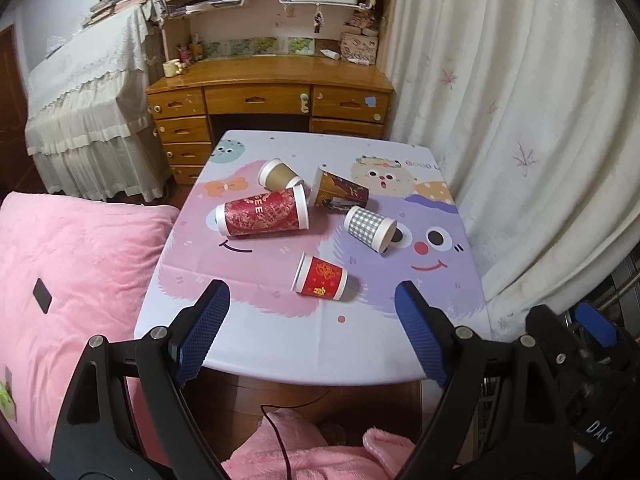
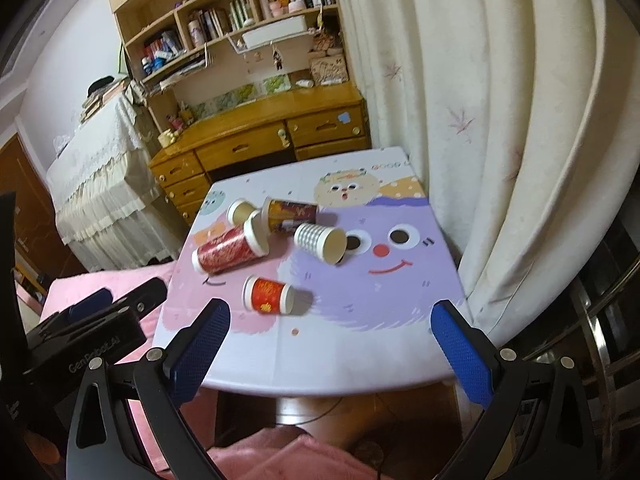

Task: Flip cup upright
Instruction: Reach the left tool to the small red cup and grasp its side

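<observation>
Both tongs, left tongs [image 1: 312,308] and right tongs [image 2: 330,328], are black frames with textured blue pads and silver screws. Pink fuzzy sleeves [image 1: 320,452] below them, plus a thin black cable [image 1: 280,440].

Small red cup [image 1: 320,278]: on its side, nearest me, gold print, apart from others.
Check cup [image 1: 370,227]: on side, mouth twd right.
Tall red cup [image 1: 262,214]: on side, gold pattern, I see it touching tan cup.
Tan cup [image 1: 279,174]: on side, far left.
Brown cup [image 1: 340,193]: on side, far mid.

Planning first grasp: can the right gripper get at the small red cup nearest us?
Probably yes. The right gripper is open, the small red cup lies on its side apart from the other cups, nothing between them.
</observation>
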